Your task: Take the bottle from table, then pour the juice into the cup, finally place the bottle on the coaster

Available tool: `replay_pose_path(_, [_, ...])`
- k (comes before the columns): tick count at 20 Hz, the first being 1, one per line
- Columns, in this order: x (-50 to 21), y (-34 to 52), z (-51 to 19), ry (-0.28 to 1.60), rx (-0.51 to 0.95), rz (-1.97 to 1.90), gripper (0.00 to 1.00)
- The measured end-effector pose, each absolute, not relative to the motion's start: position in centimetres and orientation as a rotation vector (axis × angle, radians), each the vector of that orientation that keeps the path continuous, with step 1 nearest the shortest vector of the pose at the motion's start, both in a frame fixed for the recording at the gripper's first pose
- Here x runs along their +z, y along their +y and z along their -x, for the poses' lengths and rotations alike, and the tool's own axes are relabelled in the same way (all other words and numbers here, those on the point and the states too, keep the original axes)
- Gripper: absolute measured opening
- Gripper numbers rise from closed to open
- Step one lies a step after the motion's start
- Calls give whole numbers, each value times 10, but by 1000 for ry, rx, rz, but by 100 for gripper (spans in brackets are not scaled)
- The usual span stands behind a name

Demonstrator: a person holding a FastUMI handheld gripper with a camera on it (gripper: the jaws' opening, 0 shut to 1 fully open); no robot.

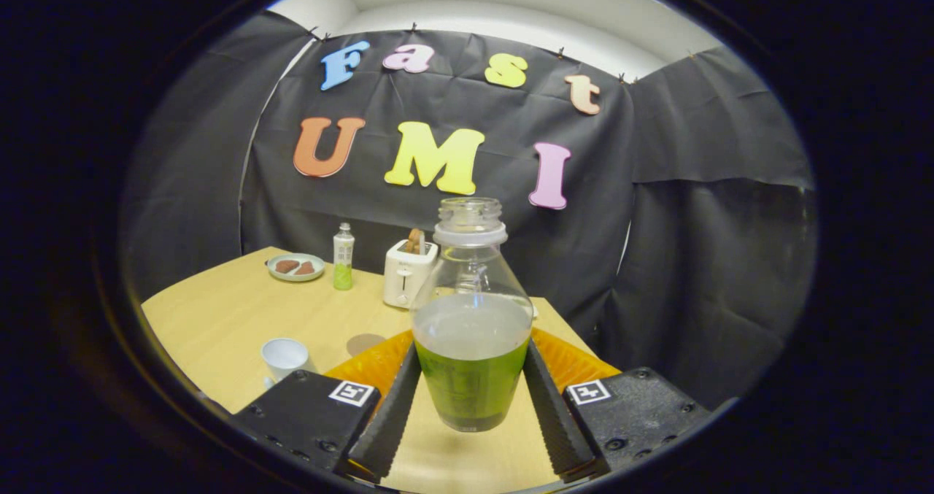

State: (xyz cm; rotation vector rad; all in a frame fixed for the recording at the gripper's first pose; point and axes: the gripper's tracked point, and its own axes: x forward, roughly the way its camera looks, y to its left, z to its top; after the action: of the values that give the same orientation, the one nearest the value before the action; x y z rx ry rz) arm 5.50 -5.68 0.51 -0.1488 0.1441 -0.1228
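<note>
bottle (471, 333) upright between the fingers — mouth up, uncapped; gripper (471, 377) pinching both its sides.

You hold a clear, glossy plastic bottle (471, 311) clamped between ribbed, matt fingers (390, 406). Your table (226, 319) looks like smooth pale wood laminate. The cup (285, 355) seems matt white, the toaster (407, 273) glossy plastic, and the wall (700, 260) creased matt cloth.

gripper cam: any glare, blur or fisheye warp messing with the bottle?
Gripper view: strong fisheye bend, table edges curve; bottle between the claw fingers is sharp, soft highlights on its clear upper glass, no blown glare; cup and toaster beyond stay readable; lighting even, faint shadows.
</note>
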Motion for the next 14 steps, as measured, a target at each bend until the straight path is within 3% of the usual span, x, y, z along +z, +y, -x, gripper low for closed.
replay_pose_path(14, [15,-26,-60,143,-181,504,81])
